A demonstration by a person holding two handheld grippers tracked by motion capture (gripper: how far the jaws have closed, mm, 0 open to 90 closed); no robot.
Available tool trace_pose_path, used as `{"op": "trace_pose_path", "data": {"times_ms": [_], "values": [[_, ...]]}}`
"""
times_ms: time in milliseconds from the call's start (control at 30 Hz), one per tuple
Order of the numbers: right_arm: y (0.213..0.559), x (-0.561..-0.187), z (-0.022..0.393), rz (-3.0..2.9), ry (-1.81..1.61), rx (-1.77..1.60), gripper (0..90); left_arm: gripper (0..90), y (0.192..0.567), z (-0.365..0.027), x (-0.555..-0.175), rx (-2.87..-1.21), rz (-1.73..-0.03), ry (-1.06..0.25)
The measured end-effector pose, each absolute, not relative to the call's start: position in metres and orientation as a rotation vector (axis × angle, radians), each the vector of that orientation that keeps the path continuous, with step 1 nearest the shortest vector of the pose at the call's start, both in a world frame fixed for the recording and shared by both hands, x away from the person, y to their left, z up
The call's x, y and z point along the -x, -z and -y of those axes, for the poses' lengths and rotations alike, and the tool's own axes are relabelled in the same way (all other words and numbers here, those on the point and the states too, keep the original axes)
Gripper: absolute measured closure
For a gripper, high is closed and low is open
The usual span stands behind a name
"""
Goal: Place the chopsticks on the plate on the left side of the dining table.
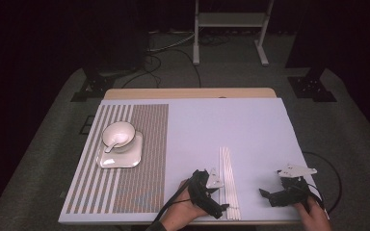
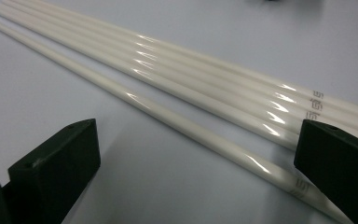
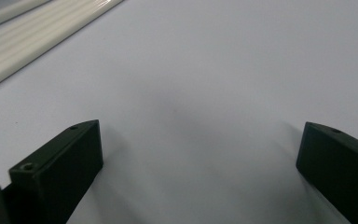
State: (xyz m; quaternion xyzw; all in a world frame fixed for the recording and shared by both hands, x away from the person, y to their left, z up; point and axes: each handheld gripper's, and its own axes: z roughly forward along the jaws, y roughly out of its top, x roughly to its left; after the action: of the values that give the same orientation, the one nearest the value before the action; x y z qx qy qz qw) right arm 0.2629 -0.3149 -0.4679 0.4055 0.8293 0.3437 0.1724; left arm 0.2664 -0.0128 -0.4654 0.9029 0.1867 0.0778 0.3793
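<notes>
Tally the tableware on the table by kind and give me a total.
Chopsticks: 5
Bowl: 1
Spoon, lying in the bowl: 1
Plate, under the bowl: 1
Striped mat: 1
Total: 9

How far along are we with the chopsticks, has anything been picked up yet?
Nothing is lifted yet. The long white glossy chopsticks all lie side by side on the pale blue table. In hand: the left gripper is open, its jaws straddling the nearest one. The right gripper is open over bare table. Still left: closing, lifting and placing.
</notes>
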Motion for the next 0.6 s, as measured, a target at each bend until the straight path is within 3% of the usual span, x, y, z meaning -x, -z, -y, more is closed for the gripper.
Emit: {"op": "trace_pose_path", "data": {"times_ms": [600], "values": [[0.468,-0.263,0.315,-2.354,-0.974,-1.148,0.0,0.0,0.466,-0.001,-0.254,-2.315,-0.502,-0.224]]}}
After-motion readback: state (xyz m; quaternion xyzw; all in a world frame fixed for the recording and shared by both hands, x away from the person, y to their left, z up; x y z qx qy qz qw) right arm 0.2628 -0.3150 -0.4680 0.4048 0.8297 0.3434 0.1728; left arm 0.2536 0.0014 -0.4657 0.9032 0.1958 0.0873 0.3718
